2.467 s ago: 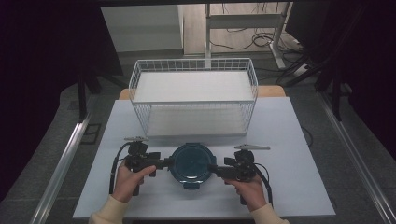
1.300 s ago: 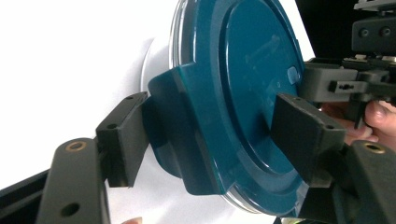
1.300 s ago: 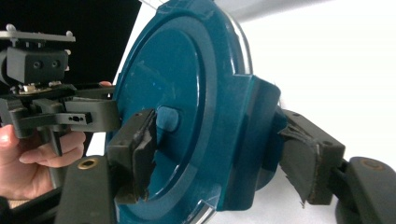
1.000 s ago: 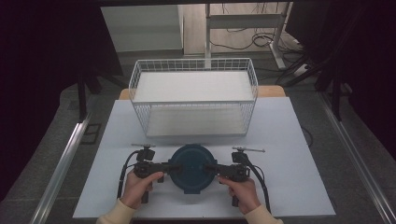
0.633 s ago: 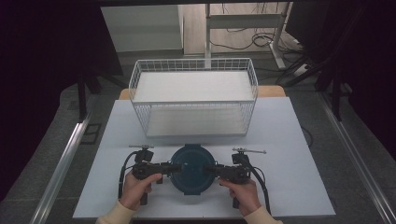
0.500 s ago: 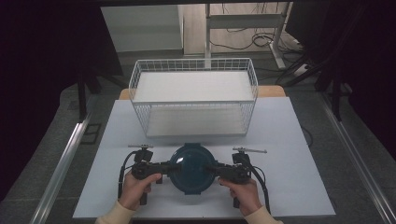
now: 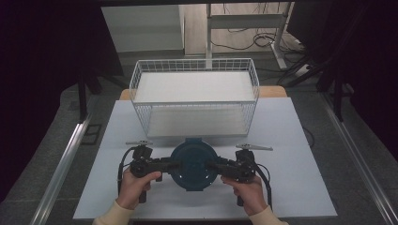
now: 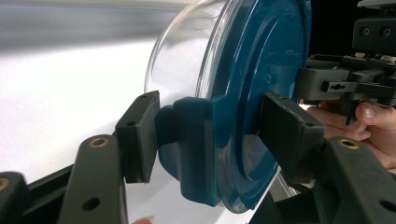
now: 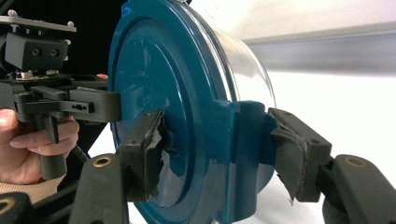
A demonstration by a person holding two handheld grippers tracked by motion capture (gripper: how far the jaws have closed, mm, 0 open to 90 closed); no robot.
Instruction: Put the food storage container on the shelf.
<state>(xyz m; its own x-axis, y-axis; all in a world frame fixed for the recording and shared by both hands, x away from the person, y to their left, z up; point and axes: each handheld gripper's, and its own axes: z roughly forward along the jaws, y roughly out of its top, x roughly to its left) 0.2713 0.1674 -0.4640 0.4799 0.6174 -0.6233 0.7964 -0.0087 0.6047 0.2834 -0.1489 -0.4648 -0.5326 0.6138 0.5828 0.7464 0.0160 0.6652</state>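
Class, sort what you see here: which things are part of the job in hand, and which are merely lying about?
In the job:
- round glass container with blue lid, held at its two side clips
- left gripper
- right gripper
- white wire basket, likely where it goes

Lying about:
- white table, just the work surface
- cables on the floor
- metal stand

Round clear container point(image 7: 193, 161) with dark teal lid point(image 8: 261, 93), lid uppermost, level. Teal latch tabs point(image 9: 243, 149) fold down over its sides. Sits near the table's point(image 7: 300, 154) front edge, centred between left and right edges, just before the wire basket point(image 7: 195, 93).
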